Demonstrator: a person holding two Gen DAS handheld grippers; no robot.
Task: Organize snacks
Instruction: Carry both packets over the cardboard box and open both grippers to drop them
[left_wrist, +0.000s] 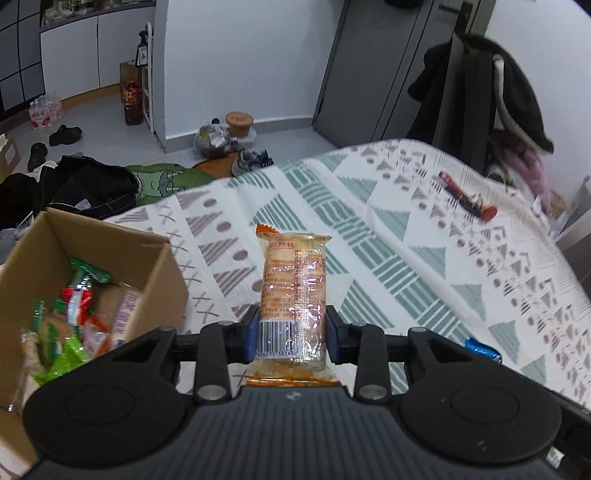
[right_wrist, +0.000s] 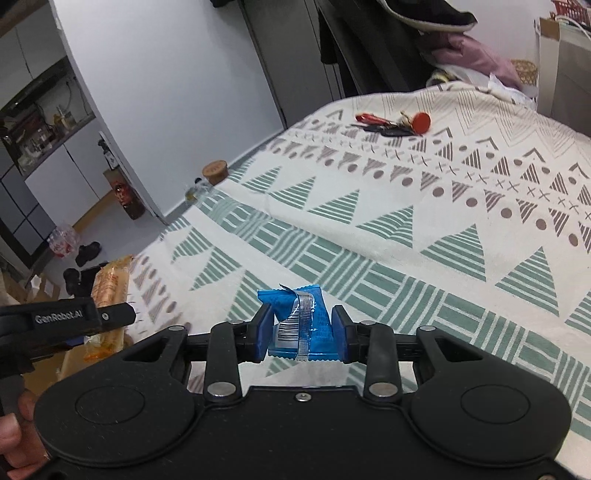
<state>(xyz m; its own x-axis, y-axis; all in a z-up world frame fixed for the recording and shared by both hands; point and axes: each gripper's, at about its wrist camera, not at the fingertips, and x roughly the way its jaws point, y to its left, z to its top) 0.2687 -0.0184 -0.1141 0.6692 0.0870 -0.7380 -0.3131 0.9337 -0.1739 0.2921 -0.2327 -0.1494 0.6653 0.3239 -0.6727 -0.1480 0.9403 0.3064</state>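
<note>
The left gripper has its jaws closed tight on a cracker pack. The pack is long and see-through with orange ends, and it sticks up above the bed. The right gripper has its jaws pressed on a blue pack, which is small and crinkled. It sits low, close to the bed cover.

To the left of the cracker pack is an open box. It is near the pack but not touching it. Many snacks in green, red and orange wrappers lie inside.

Far across the bed lies a bunch of keys with a red round tag. Nothing lies between the packs and the keys, only the cover with green and brown triangles.

In the right wrist view, the left gripper shows at the left edge, and fingers show at the bottom corner.

Past the bed, shoes, water bottles and a dark bag are on the floor. A black coat hangs by the door.
</note>
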